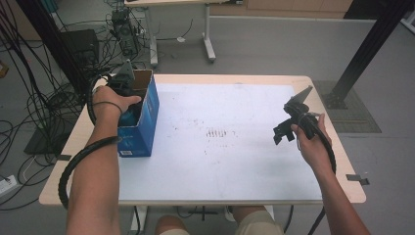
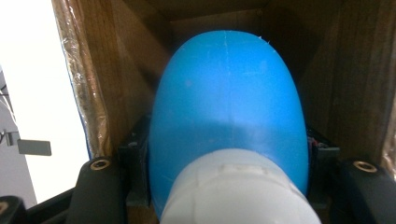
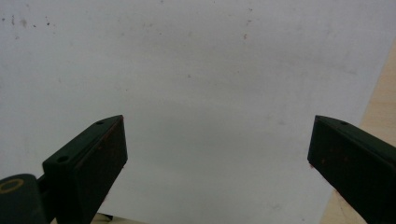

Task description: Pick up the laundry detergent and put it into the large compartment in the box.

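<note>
- Table (image 1: pixel 235 181): a white sheet covers its top. An open blue cardboard box (image 1: pixel 142 129) stands near the left edge and serves as the landmark for every item below.
- Blue cardboard box, seen from the left gripper view (image 2: pixel 88 93): its brown inner walls rise on both sides of the held thing, so the grip lies inside the box, below the rim.
- Blue bottle (image 2: pixel 229 98): it is inside the box, white cap (image 2: pixel 238 191) toward the camera and rounded base toward the box's far inner wall. Its long axis runs straight along the jaws, into the box.
- Left gripper (image 1: pixel 125 85): it reaches into the box's open top, jaws closed against the two flanks of the bottle, just behind the cap. This hand is the one at the box.
- Right gripper (image 1: pixel 288 128): it is held well apart from the box, above the sheet's far right side. Its jaws stand wide with nothing between them (image 3: pixel 217 140).
- Judgement: a lift-out probably has to follow the bottle's long axis, back out through the box opening, keeping clear of the walls.
</note>
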### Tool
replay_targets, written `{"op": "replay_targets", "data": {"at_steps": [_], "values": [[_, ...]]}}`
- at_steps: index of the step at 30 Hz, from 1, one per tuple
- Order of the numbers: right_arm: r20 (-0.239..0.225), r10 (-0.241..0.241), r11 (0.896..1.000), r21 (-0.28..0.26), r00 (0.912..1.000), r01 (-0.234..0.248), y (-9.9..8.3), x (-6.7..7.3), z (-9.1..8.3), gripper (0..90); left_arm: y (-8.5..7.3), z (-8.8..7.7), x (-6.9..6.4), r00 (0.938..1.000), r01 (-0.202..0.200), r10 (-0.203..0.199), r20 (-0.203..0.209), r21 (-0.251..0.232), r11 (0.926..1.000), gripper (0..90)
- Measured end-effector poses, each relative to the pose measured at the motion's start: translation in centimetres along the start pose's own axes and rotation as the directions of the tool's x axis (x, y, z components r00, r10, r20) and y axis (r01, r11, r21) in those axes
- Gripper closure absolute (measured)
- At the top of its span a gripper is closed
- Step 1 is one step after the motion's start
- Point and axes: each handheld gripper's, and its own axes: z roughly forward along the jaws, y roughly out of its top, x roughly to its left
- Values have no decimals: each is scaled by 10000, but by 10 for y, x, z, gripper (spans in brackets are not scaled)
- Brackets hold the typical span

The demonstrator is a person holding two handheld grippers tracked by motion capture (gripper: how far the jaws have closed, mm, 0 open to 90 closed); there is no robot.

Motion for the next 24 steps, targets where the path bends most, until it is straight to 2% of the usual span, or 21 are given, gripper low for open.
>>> {"op": "replay_targets", "data": {"at_steps": [24], "values": [[27, 6, 10000, 12, 10000, -6, 0, 1, 0, 49, -1, 0, 0, 10000, -7, 7, -9, -22, 10000, 370]]}}
